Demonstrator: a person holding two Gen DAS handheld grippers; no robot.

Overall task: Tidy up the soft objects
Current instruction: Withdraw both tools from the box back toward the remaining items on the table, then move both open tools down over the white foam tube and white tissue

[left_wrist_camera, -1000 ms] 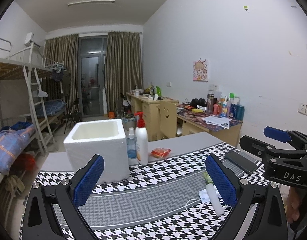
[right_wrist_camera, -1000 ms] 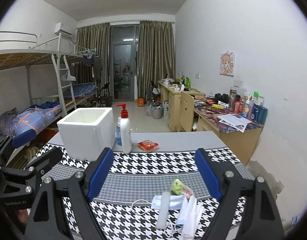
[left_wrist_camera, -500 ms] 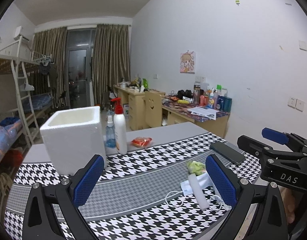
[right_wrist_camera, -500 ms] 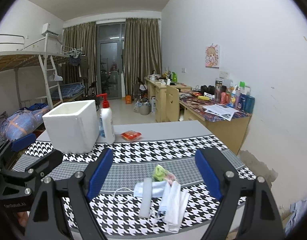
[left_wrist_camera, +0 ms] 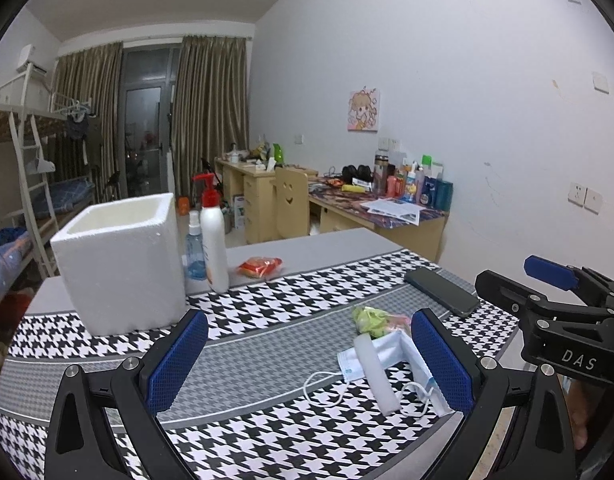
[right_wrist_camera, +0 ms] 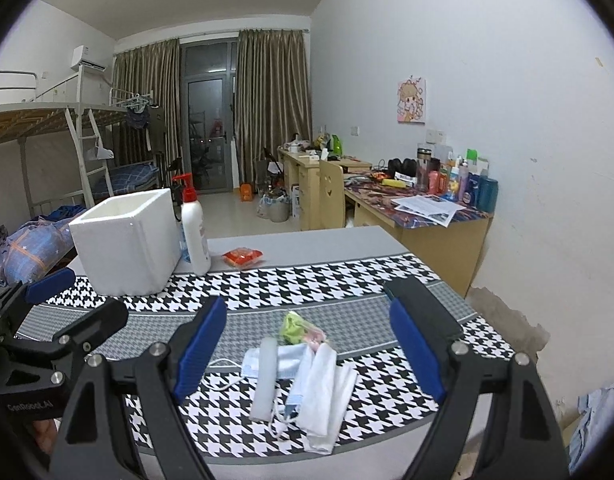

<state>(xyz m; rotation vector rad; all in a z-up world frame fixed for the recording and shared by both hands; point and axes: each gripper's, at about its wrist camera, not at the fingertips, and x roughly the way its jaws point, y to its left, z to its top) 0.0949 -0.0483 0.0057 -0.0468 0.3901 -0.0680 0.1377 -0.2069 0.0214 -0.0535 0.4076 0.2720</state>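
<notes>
A heap of soft things lies near the front edge of the houndstooth tablecloth: a crumpled green bag, a pale blue face mask, a white foam stick and a folded white cloth. My right gripper hangs over the heap, open, its blue pads either side and clear of it. My left gripper is open too, with the mask, the foam stick and the green bag near its right finger. Each gripper shows in the other's view: right gripper, left gripper.
A white foam box stands open-topped at the back left, with a pump bottle and a small spray bottle beside it. An orange packet lies behind the cloth. A dark phone rests near the right edge.
Both grippers have sunk and tipped down toward the table. The heap of soft things now sits larger and nearer the middle between the fingers. Both stayed open.
</notes>
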